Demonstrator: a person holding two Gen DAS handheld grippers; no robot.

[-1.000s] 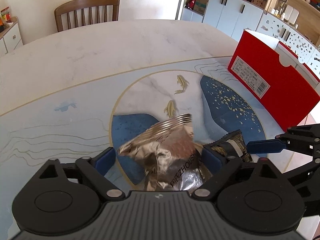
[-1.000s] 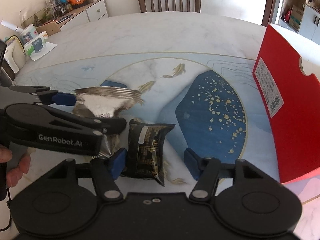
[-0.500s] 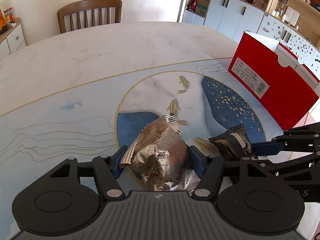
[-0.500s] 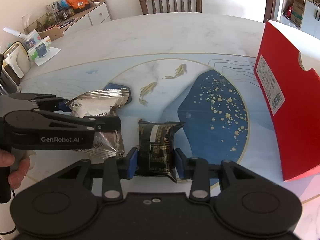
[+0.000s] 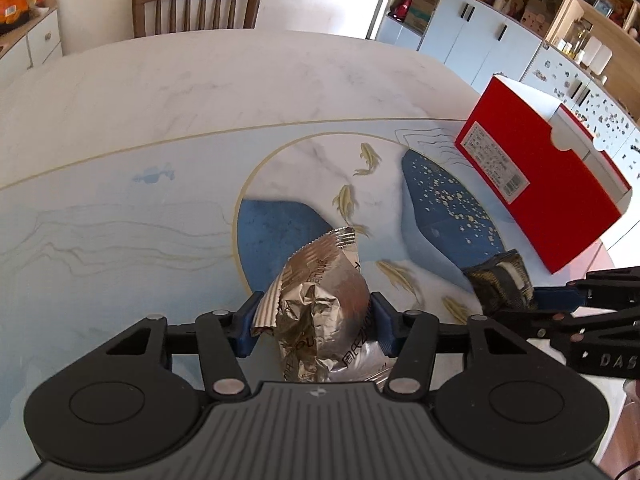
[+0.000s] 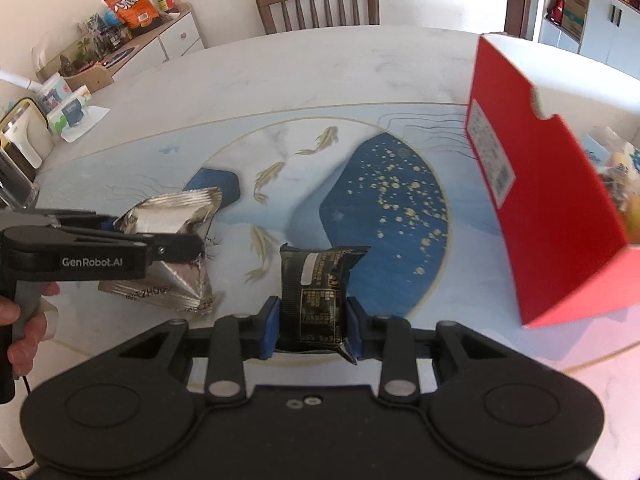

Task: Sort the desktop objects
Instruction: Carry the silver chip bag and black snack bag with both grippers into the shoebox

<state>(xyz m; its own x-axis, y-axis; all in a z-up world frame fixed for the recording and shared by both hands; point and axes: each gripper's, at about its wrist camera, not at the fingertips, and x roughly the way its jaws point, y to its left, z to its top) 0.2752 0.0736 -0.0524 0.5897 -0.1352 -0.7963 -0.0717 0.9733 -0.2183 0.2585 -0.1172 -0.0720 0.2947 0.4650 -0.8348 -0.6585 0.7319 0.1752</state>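
My left gripper (image 5: 314,326) is shut on a crumpled silver foil packet (image 5: 324,300) and holds it above the table; the packet also shows in the right wrist view (image 6: 168,240). My right gripper (image 6: 312,328) is shut on a black snack packet (image 6: 316,288), lifted off the table; the packet shows at the right in the left wrist view (image 5: 500,280). A red box (image 6: 536,184) stands open at the table's right side with several items inside; it also shows in the left wrist view (image 5: 536,176).
The round marble table (image 5: 200,92) has a blue fish-pattern inlay. A wooden chair (image 6: 318,2) stands at the far edge. A sideboard (image 6: 132,36) with snack bags and clutter is at the back left. White cabinets (image 5: 480,36) are at the back right.
Both grippers closed on their packets and lifted them. The silver packet crumpled between the left fingers. The right gripper moved up and nearer the red box.
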